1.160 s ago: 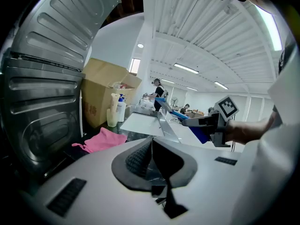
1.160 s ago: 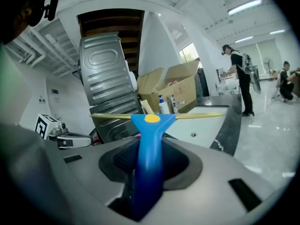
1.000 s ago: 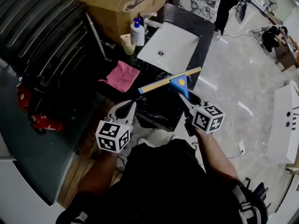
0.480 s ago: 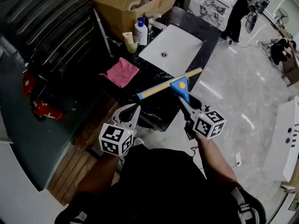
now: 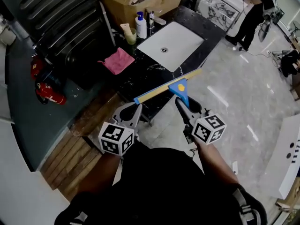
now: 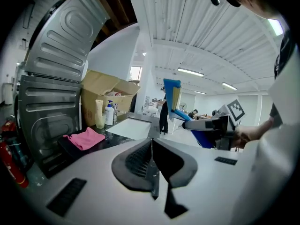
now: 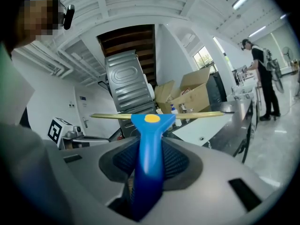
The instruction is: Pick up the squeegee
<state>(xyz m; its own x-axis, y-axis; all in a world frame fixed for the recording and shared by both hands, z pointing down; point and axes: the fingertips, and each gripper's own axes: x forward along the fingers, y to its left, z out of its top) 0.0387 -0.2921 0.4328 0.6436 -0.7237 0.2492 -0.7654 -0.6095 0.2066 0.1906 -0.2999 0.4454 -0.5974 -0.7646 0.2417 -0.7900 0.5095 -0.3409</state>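
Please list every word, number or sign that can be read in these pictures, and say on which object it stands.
No text can be read.
The marker cubes carry only black-and-white square patterns.
Any label on the pump bottle is too small to read.

Black top [image 5: 164,182] fills six o'clock. Grey left gripper [image 5: 132,109] and right gripper [image 5: 181,102] bear black-and-white marker cubes [image 5: 115,138] at seven and four o'clock.

No legible text, labels or numbers anywhere.
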